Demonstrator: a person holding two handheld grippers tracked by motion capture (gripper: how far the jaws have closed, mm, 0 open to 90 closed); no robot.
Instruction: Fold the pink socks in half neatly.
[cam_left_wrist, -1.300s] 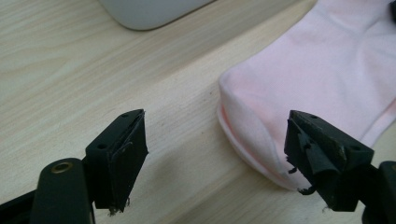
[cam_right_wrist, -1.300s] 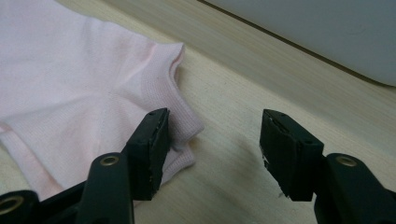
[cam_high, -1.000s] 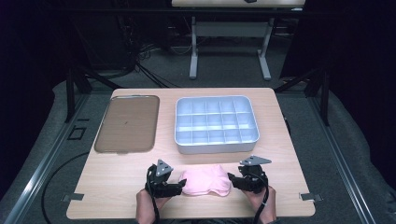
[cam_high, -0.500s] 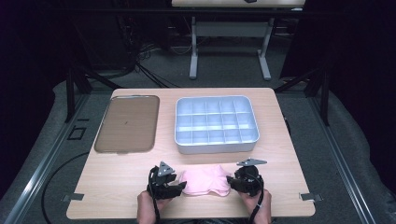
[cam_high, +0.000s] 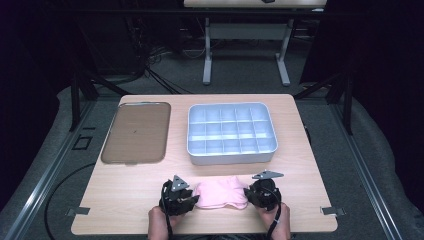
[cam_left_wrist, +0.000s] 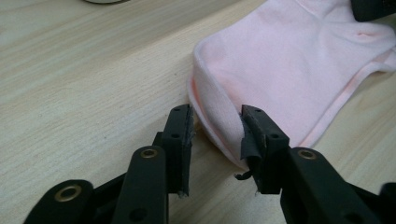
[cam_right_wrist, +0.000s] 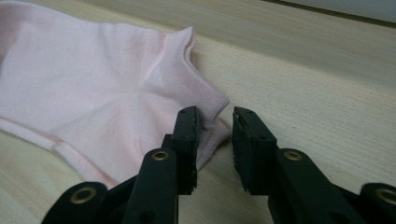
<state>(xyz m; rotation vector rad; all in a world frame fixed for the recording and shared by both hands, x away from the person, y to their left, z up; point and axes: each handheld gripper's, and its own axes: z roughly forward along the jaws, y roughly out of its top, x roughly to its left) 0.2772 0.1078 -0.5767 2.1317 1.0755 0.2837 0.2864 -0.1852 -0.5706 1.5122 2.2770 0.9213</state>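
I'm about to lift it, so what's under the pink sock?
The sock lies flat on the bare wooden table; wood shows all around its edges. Whatever sits beneath its middle is covered, though no bulge shows. Nothing lies on top.

Pink sock (cam_high: 220, 194) flat at table's near edge

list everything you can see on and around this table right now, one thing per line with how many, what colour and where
sock: one, pale pink, flat at the table's near edge between the two grippers
compartment tray: one, white, gridded, centre-right of the table
flat tray: one, brown, far left of the table
table: one, light wood
second table: one, white legs, behind on the grey floor
left gripper: one, black, jaws have just been closing around the sock's edge fold
right gripper: one, black, jaws have just been closing at the sock's other end
hands: two, at the bottom edge
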